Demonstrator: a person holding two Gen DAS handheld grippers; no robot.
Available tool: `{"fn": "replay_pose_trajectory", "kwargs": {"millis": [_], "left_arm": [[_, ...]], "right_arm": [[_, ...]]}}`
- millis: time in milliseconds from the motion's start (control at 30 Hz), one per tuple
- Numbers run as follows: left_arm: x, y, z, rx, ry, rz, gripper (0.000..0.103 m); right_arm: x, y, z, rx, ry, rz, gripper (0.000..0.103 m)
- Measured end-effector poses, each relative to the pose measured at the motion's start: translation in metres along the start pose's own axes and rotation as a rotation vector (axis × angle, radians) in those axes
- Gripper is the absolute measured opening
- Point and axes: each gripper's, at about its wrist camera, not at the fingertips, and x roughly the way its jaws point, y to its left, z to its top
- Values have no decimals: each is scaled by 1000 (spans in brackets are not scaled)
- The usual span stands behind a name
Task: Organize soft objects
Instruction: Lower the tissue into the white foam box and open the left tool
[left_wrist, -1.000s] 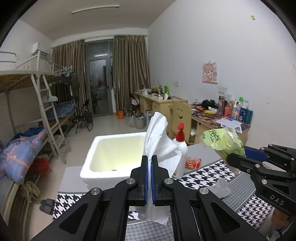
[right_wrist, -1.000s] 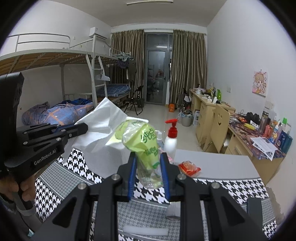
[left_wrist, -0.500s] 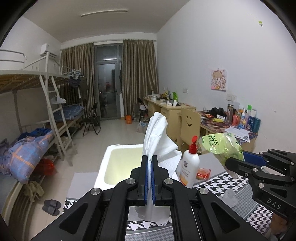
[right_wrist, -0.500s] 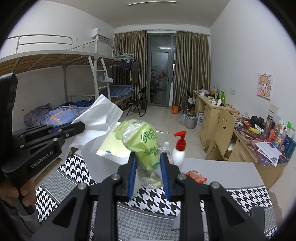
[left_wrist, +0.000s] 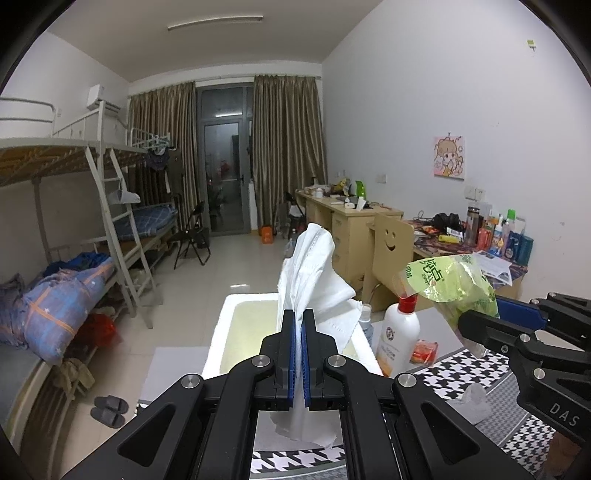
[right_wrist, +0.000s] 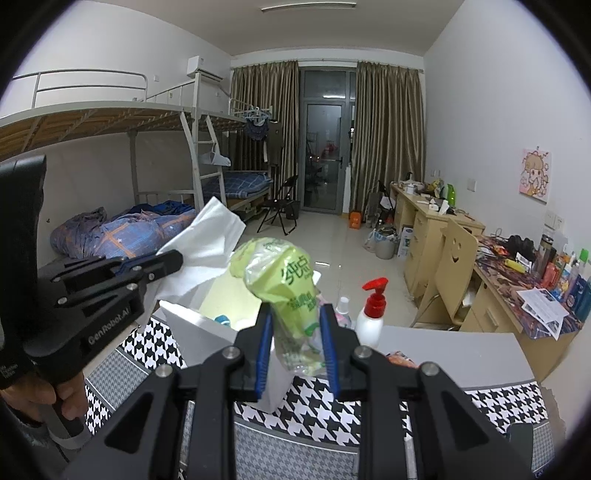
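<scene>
My left gripper (left_wrist: 298, 326) is shut on a white tissue sheet (left_wrist: 314, 269) and holds it upright in the air before the white foam box (left_wrist: 225, 332). It also shows at the left of the right wrist view (right_wrist: 173, 258), with the tissue (right_wrist: 210, 236) fanning out. My right gripper (right_wrist: 295, 317) is shut on a green plastic tissue pack (right_wrist: 284, 280), held above the table. The pack (left_wrist: 450, 284) and right gripper (left_wrist: 476, 321) show at the right of the left wrist view.
A red-pump lotion bottle (left_wrist: 400, 336) (right_wrist: 371, 317) and a small orange packet (left_wrist: 424, 350) stand on the grey table beside the box. A houndstooth cloth (right_wrist: 406, 402) covers the near table, with a crumpled grey tissue (left_wrist: 472, 400) on it. Desks and a chair line the right wall.
Both grippers have risen and tilted up with their loads. The box and bottle sit lower and farther in view. Both grips are unchanged.
</scene>
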Motion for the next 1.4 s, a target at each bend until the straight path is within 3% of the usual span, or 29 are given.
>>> {"fn": "replay_pose_trajectory", "kwargs": {"millis": [700,1200,1233,1300,1367,1400], "left_arm": [[37,9,6,-10,59,37,3],[82,18,-3,2,156,-1,6],[84,19,-4,1,165,4,8],[85,20,-5,4,168,17,25],[85,22,-5,0,164,26,80],[83,23,-4,-7,151,38,87]], "right_arm": [[30,0,13,6,39,5,30],[48,-4,16,26,68,1,30],[49,-4,16,26,70,1,30],[51,-5,16,28,74,-1,30],[53,-6,16,29,79,0,30],[53,-7,16,31,80,0,30]]}}
